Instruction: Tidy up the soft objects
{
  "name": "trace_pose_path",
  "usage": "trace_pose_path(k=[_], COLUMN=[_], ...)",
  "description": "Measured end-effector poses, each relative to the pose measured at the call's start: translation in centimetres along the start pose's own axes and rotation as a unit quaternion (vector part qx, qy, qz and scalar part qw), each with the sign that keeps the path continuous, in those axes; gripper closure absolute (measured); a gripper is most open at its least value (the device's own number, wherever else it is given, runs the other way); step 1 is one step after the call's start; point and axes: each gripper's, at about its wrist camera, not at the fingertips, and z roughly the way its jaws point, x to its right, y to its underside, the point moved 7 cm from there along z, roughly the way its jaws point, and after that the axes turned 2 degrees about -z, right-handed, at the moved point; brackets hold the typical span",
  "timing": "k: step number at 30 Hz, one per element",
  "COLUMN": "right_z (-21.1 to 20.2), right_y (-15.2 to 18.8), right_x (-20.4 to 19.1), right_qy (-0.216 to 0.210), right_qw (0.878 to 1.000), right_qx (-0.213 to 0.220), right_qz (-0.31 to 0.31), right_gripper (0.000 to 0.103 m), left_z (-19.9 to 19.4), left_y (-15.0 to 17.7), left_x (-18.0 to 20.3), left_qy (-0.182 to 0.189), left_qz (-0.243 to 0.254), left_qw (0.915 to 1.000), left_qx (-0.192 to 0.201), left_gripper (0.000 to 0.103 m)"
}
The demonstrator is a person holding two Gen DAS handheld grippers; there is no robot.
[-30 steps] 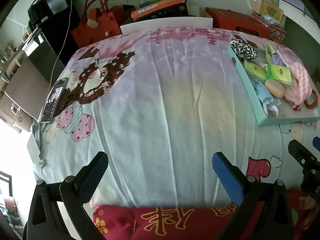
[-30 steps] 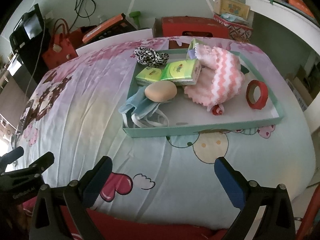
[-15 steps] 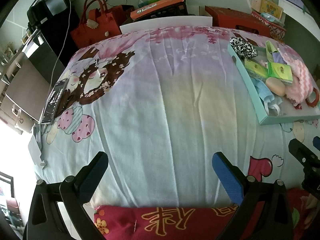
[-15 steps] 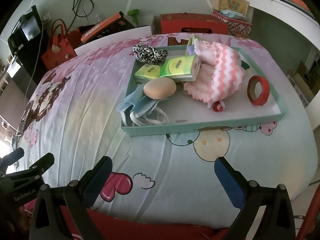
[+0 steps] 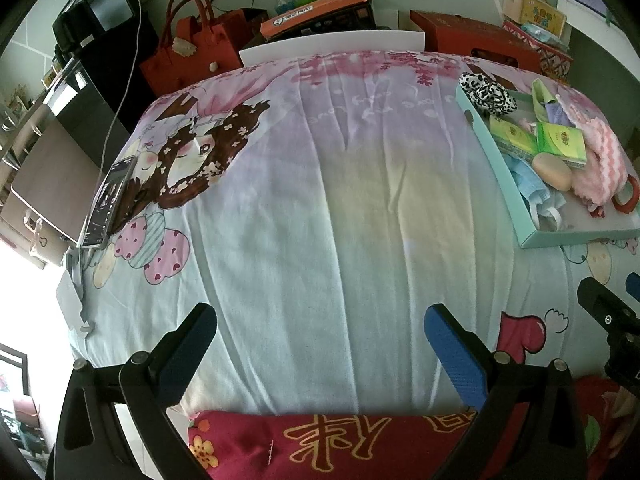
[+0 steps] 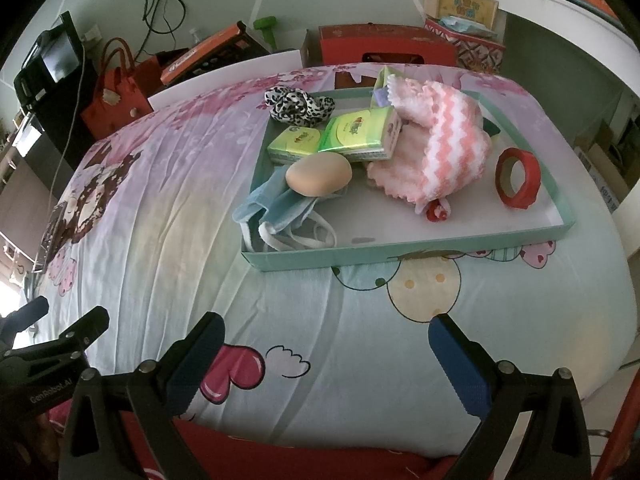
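Two blue-padded fingers of the left gripper (image 5: 320, 340) stand wide apart over bare bedsheet (image 5: 320, 200), holding nothing; the tray (image 5: 496, 168) sits far right, its edge cut off by the frame.

From the right wrist, the right gripper (image 6: 324, 354) hovers low before the tray (image 6: 400, 250), jaws apart and empty. Inside lie a mask (image 6: 276, 204), sponge (image 6: 319, 174), tissue packs (image 6: 356, 132), pink cloth (image 6: 444, 148) and tape (image 6: 516, 178); the cloth hides what sits behind it.

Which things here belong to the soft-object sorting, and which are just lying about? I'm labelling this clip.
Job: pink towel, blue face mask, beige sponge, leopard scrunchie, tissue packs, teal tray.

Lying about: phone, red handbag, red tape roll.
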Motion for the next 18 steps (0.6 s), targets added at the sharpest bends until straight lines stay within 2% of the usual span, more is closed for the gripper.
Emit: trace_pose_path(k=[18], right_z=[0.0], right_y=[0.01], right_x=[-0.01], right_qy=[-0.001], right_qw=[1.0], right_qx=[0.0], right_qz=[0.0], right_gripper=[0.0], left_z=[0.0], left_y=[0.05], left_x=[0.07], left_qy=[-0.003], left_qz=[0.003], left_qw=[1.0], left_qx=[0.0], left_gripper=[0.0])
